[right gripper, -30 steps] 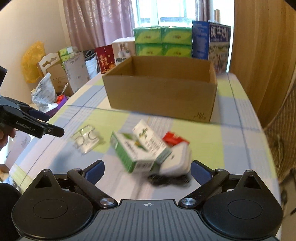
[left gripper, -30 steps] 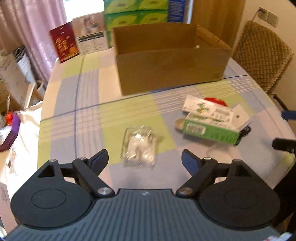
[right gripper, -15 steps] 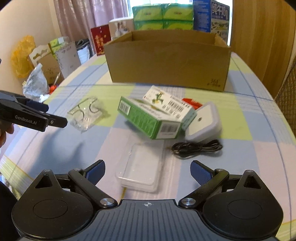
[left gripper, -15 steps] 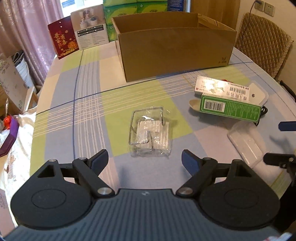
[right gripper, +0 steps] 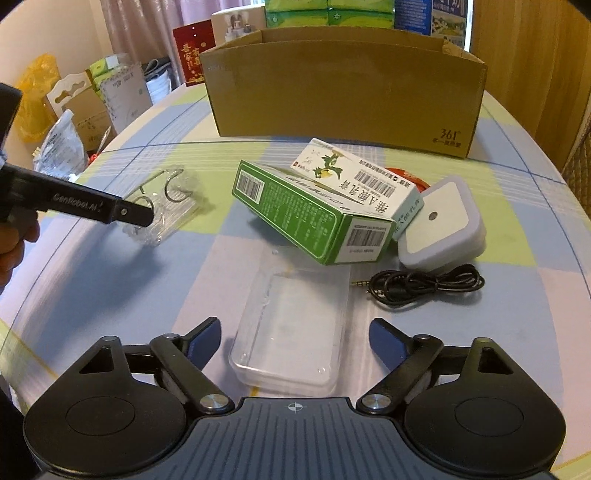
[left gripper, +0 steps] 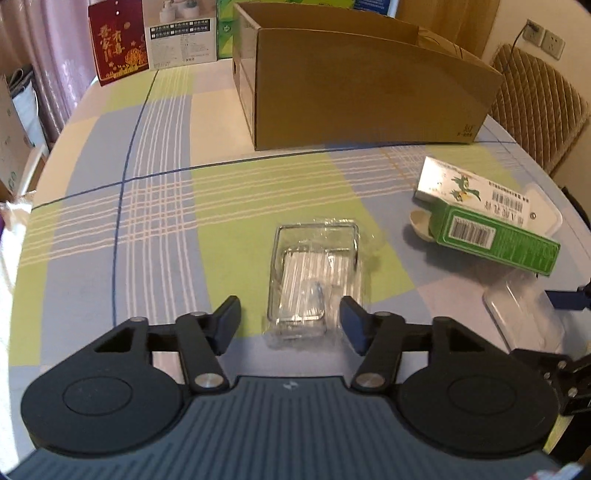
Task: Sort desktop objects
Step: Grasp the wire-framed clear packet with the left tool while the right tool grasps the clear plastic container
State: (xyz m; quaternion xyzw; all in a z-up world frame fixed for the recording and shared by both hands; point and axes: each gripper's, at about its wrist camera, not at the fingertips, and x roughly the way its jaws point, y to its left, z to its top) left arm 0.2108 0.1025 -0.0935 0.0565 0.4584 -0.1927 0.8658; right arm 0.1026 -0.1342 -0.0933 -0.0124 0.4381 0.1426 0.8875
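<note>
Scattered packets (left gripper: 314, 277), boxes (right gripper: 314, 214) before carton (right gripper: 343, 85)

A checked tablecloth (left gripper: 155, 192) in green, blue and cream covers the table. At 2 o'clock stands a woven chair (left gripper: 535, 107); pink curtains (right gripper: 125, 26) hang at 11 o'clock.

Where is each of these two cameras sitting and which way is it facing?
Left wrist: on the left gripper, open, low over the table, facing the clear packet of metal hooks and the cardboard box; the right gripper's tips show at the right edge.
Right wrist: on the right gripper, open, facing the clear plastic case, green carton and the box; the left gripper and a hand show at left.
Shared: box, hooks, carton, case.
</note>
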